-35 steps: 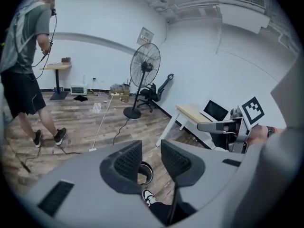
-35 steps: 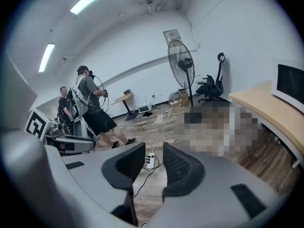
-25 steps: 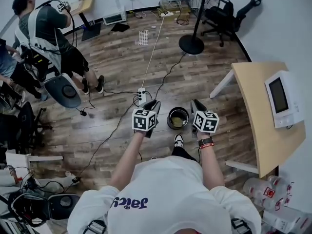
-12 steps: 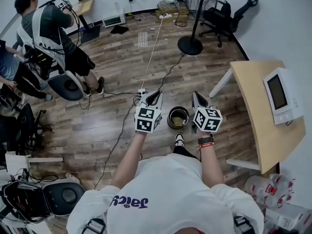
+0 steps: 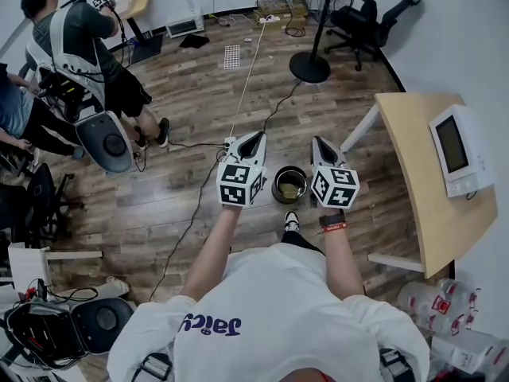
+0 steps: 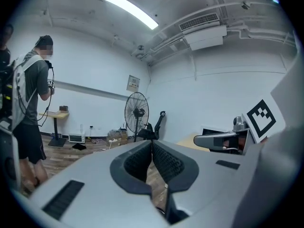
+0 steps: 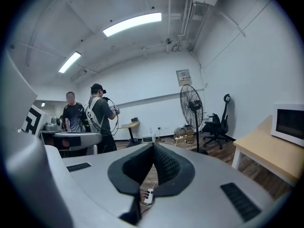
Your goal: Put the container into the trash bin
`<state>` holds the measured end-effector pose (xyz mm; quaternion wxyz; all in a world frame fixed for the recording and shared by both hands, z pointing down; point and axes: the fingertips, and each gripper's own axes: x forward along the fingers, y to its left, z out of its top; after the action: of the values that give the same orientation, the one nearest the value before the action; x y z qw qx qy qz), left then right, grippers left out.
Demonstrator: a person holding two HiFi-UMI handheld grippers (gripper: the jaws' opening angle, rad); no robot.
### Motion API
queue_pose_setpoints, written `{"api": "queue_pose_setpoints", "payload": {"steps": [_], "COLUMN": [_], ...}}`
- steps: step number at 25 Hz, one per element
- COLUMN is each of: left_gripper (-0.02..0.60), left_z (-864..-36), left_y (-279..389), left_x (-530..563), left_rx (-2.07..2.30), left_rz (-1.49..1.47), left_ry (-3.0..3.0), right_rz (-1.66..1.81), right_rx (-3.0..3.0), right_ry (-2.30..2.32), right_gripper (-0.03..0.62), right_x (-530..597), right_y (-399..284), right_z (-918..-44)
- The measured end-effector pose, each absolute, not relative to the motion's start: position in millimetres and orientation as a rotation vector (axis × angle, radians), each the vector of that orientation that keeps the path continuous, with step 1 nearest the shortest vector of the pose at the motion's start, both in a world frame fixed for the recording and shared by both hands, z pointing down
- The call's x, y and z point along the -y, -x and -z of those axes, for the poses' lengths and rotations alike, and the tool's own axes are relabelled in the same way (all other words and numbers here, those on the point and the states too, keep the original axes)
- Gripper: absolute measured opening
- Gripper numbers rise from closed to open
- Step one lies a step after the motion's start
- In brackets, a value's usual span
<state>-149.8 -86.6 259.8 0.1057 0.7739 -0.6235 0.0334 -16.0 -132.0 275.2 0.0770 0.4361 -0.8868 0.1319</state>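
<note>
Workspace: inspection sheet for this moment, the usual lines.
Surface: wood floor.
Job's things: dark round bin on the floor between the grippers, something pale inside. No separate container seen.
Clutter: plastic bottles beside the table.
Grippers: left gripper and right gripper have jaws shut with nothing between them.
Cables: white cable runs to a power strip.
Surroundings: fan, table, other people.

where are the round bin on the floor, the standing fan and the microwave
round bin [image 5: 275, 188], head view, on its dark rim
standing fan [image 5: 310, 68], head view, on its round base
microwave [image 5: 449, 144], head view, on its dark front panel
</note>
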Motion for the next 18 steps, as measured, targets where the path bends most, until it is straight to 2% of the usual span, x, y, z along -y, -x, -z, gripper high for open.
{"api": "queue_pose_setpoints", "payload": {"steps": [11,18], "left_gripper": [0.025,0.025], "left_z": [-253.0,-285.0], "left_y": [121.7,94.8], "left_x": [86.0,100.7], "left_rx": [1.831,1.733], "left_rz": [-0.052,-0.066], "left_ry": [-2.271,-2.274], "right_rz": [-0.396,-0.444], "right_rx": [2.668,2.64], "right_ry": [-1.356,-1.345], "right_gripper": [0.014,0.014], "right_x": [128.0,134.5], "right_y": [-13.7,-26.8], "right_z": [-265.8,-295.0]}}
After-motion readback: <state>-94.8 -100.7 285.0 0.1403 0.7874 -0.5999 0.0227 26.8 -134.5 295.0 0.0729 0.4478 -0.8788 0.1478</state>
